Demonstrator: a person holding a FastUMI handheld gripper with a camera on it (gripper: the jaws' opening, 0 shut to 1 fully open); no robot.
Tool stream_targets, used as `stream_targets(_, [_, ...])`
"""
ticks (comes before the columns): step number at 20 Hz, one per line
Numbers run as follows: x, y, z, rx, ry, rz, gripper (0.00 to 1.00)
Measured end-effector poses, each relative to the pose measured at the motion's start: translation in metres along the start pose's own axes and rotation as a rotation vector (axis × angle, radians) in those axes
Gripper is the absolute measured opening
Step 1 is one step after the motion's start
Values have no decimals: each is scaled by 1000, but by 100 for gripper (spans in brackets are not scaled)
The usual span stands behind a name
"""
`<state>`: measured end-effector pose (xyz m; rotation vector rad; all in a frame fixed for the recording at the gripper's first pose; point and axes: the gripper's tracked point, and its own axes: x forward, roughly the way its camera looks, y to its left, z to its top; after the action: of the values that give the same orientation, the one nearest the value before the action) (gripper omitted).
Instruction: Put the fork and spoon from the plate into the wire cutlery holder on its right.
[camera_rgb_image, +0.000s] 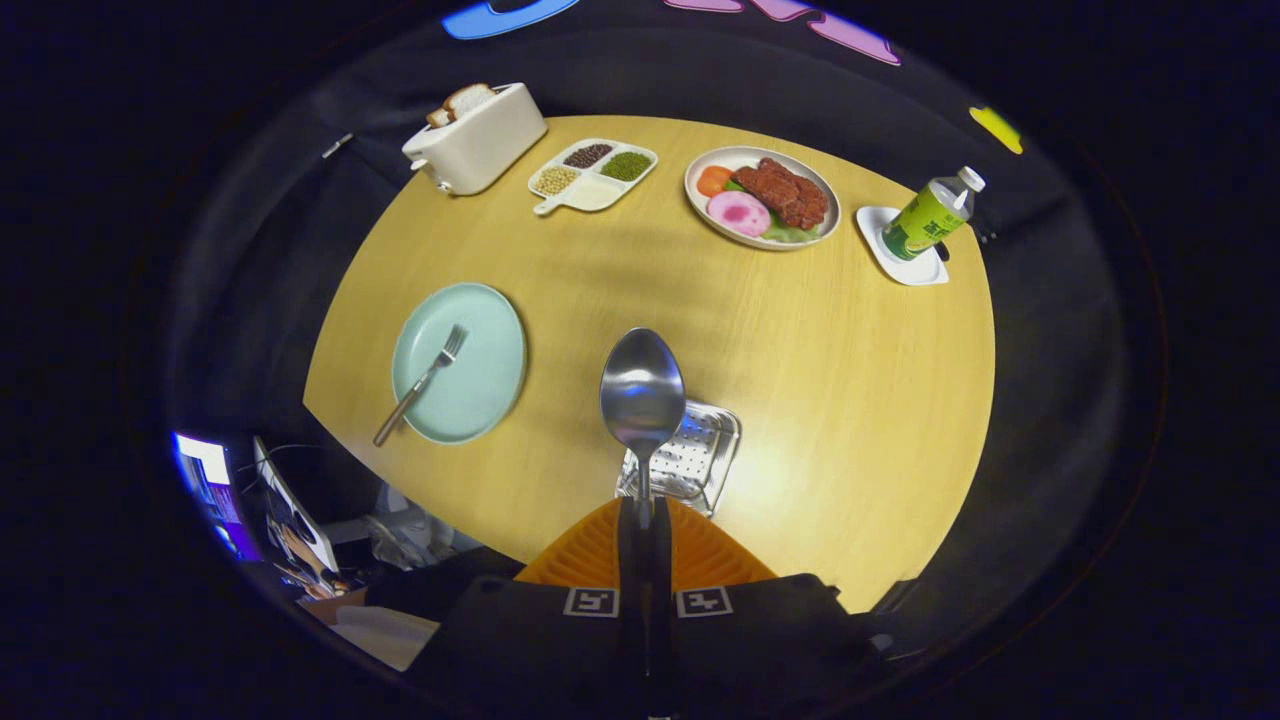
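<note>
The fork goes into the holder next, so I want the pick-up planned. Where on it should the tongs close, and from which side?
The tongs are shut on the spoon now. For the fork, grip the handle end, which overhangs the plate's near rim above the table. Probably come from above, tongs across the handle: it is narrow, and the tines lie flat on the plate.

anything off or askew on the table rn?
Only one thing stands out: the fork lies with its handle poking past the rim of the green plate. The gripper is shut on the spoon, above the wire cutlery holder.
</note>
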<state>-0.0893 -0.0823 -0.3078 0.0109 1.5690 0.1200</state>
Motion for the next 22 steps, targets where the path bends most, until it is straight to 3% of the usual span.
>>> stream_targets(5, [34, -4, -38, -26, 154, 52, 6])
stream_targets(11, [56, 0, -34, 7, 248, 95, 7])
stream_targets(16, [56, -5, -21, 53, 237, 95, 18])
stream_targets(18, [47, -9, -11, 48, 191, 88, 31])
stream_targets(19, [39, -9, -6, 44, 158, 92, 49])
stream_targets(20, [30, -9, 0, 46, 122, 99, 58])
stream_targets(21, [19, -7, 4, 57, 77, 106, 81])
stream_targets(22, [7, -7, 11, 75, 28, 106, 90])
